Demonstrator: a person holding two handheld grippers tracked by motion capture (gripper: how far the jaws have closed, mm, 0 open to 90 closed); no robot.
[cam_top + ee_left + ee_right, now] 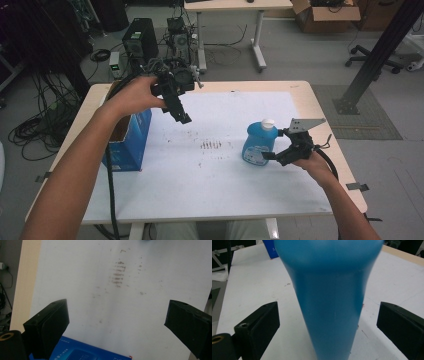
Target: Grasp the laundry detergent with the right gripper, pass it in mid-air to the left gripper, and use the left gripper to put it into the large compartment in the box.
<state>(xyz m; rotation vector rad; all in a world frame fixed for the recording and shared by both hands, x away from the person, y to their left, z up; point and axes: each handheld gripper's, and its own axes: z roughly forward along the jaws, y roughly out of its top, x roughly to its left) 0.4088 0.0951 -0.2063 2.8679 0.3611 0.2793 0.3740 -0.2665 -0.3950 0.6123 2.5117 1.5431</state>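
Our forearms come in from the bottom of the high view, and beyond them we see the table (300,92), its top covered by a white sheet (225,185) with a patch of brown smudges (210,145) near the middle. At the left edge stands an open blue box (127,145). Our left gripper (182,117) hangs in the air just beside that box, above the sheet, its jaws wide apart and holding nothing. Right of centre a blue bottle (259,143) with a white cap (268,122) stands upright on the sheet. Our right gripper (272,157) sits at the bottle's base, jaws apart on either side of it, not touching it.
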